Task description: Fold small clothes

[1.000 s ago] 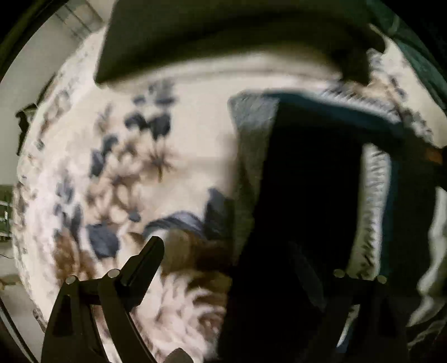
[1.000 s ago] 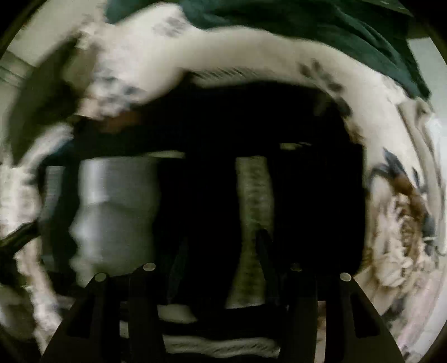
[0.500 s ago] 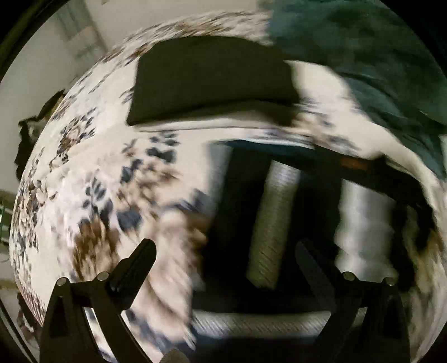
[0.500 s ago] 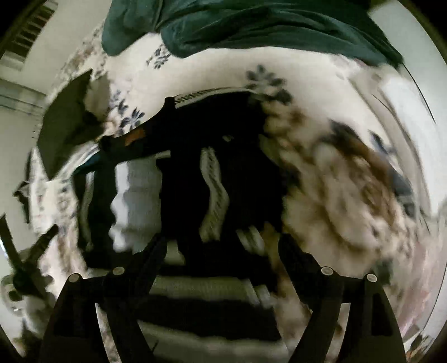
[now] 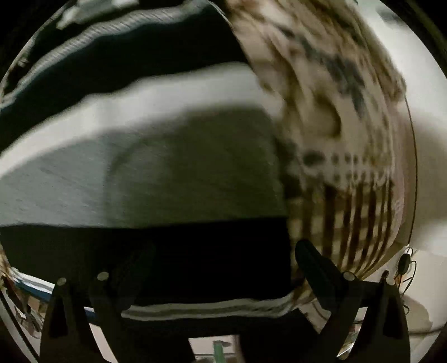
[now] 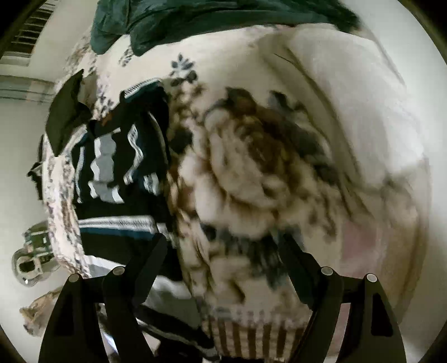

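A dark garment with grey, white and teal stripes (image 6: 117, 178) lies spread on a floral bed cover (image 6: 251, 173). In the left wrist view the same garment (image 5: 173, 173) fills most of the frame, very close and blurred, with a broad grey band and black bands. My left gripper (image 5: 223, 265) is open, its fingers straddling the garment's black band near its right edge. My right gripper (image 6: 223, 251) is open and empty, held above the bed cover to the right of the garment.
A folded dark cloth (image 6: 67, 111) lies beyond the garment. A dark green blanket (image 6: 212, 19) is heaped at the far end of the bed. The bed's edge (image 5: 399, 195) and a pale floor with cables (image 5: 405, 265) lie to the left gripper's right.
The left gripper swung close over the garment and now faces the bed's side edge. The right gripper pulled back and right, away from the garment, now over bare bed cover.
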`<state>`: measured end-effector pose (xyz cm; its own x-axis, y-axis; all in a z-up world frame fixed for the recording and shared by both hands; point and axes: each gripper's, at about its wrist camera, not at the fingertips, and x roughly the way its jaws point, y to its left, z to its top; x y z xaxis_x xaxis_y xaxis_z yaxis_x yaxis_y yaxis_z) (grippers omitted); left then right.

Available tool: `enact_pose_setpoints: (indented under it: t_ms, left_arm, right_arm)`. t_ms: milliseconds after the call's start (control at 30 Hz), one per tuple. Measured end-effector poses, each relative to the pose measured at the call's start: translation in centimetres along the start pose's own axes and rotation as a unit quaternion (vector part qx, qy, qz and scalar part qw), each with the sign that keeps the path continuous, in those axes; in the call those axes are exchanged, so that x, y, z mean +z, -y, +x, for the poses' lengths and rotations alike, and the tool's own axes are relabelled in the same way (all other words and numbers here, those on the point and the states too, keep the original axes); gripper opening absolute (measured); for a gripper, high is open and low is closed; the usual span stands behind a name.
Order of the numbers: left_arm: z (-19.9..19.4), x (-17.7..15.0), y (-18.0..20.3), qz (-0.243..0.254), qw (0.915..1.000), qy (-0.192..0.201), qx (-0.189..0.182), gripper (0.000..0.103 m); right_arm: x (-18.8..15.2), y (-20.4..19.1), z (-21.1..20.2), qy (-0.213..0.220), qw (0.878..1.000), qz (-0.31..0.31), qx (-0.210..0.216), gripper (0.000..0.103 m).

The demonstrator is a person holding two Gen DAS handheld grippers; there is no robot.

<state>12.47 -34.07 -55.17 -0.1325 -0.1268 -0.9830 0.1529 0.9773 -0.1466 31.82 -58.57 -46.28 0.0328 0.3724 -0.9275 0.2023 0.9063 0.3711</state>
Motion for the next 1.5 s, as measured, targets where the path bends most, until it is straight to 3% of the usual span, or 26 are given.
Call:
enact_pose_setpoints:
  t_ms: [100, 133, 267, 367, 400, 433, 467, 500, 700, 800, 933, 1100, 1267, 1367, 1500]
  left_arm:
    - [1.7, -0.2, 1.5, 0.002, 0.9993, 0.013, 0.036, 0.098]
    - [1.8, 0.1, 1.6, -0.001, 0.9987, 0.022, 0.045, 0.089]
    - [0.7, 0.6, 0.4, -0.011, 0.9962, 0.071, 0.050, 0.029]
    - [-0.9, 0.6, -0.4, -0.017, 0.9947, 0.092, 0.044, 0.007]
    - [-1.6, 0.4, -0.7, -0.022, 0.9940, 0.099, 0.042, 0.007]
    - [-2.1, 0.1, -0.9, -0.029, 0.9935, 0.105, 0.033, 0.007]
    - [-2.7, -0.2, -1.4, -0.035, 0.9930, 0.110, 0.026, 0.007]
    - [-3.5, -0.3, -1.9, -0.041, 0.9922, 0.116, 0.021, 0.007]
    - [-9.8, -2.3, -4.7, -0.070, 0.9840, 0.163, -0.008, 0.006]
    - [-12.5, -3.6, -8.0, -0.112, 0.9764, 0.183, -0.027, 0.006]
    - [-15.5, -5.5, -14.5, -0.189, 0.9598, 0.200, -0.055, 0.006]
    - [-15.7, -7.8, -21.7, -0.268, 0.9380, 0.208, -0.070, 0.006]
    - [-14.1, -10.0, -29.5, -0.339, 0.9127, 0.211, -0.087, 0.006]
    - [-12.3, -11.1, -33.4, -0.361, 0.9052, 0.204, -0.094, 0.006]
    - [-9.8, -12.2, -37.6, -0.387, 0.8949, 0.188, -0.118, 0.006]
  right_arm:
    - [4.2, -1.2, 2.7, -0.005, 0.999, -0.014, 0.036, 0.084]
    - [5.7, -1.6, 3.8, -0.007, 0.999, -0.011, 0.050, 0.084]
    - [12.1, -3.9, 7.6, -0.003, 0.996, 0.002, 0.092, 0.083]
    - [15.8, -5.2, 10.3, -0.008, 0.994, 0.023, 0.106, 0.082]
    - [16.7, -5.6, 11.1, -0.009, 0.994, 0.028, 0.102, 0.072]
    - [17.4, -6.0, 11.8, -0.013, 0.994, 0.031, 0.102, 0.048]
    - [17.8, -6.4, 12.3, -0.017, 0.995, 0.035, 0.097, 0.032]
    - [18.1, -6.7, 12.5, -0.017, 0.995, 0.038, 0.093, 0.007]
    - [18.3, -10.8, 9.7, 0.004, 0.998, -0.004, 0.059, 0.005]
    - [18.4, -13.8, 7.7, 0.007, 0.999, -0.034, 0.037, 0.005]
    - [18.4, -20.3, 5.3, 0.012, 0.997, -0.072, 0.025, 0.005]
    - [18.0, -30.9, 5.3, 0.012, 0.991, -0.129, 0.012, 0.005]
    - [16.1, -44.0, 10.3, 0.007, 0.980, -0.199, -0.023, 0.005]
    - [14.6, -51.6, 15.0, 0.004, 0.971, -0.234, -0.052, 0.005]
    - [13.0, -58.3, 20.7, -0.004, 0.963, -0.253, -0.091, 0.005]
